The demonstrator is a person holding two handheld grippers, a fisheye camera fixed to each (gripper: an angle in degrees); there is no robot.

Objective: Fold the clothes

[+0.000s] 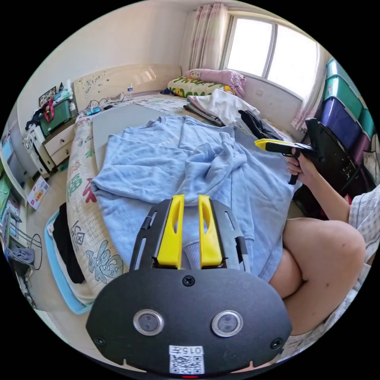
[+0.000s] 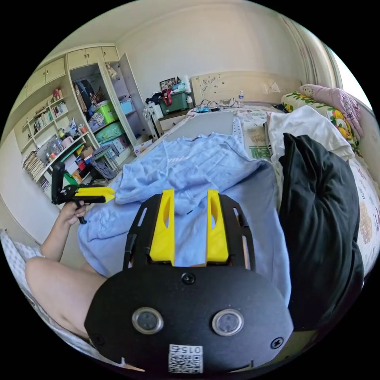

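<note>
The light-blue sweatshirt point(image 1: 158, 166) lies spread on the bed point(image 1: 81, 221), one sleeve flopped across its middle (no neat fold yet); most folding remains; the left gripper point(image 1: 191, 202) and right gripper point(image 2: 190, 198) hover above its near hem, jaws apart, gripping nothing.

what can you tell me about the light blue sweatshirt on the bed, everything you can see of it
The light blue sweatshirt looks like soft fleece, with ribbed cuffs and pale lettering on the chest. It lies spread across the bed, collar toward the headboard, rumpled, one sleeve folded over its middle. A ribbed cuff lies between the left gripper's open jaws. The right gripper hovers over it, jaws apart. A black garment lies beside it, and the person's knee borders its near hem.
</note>
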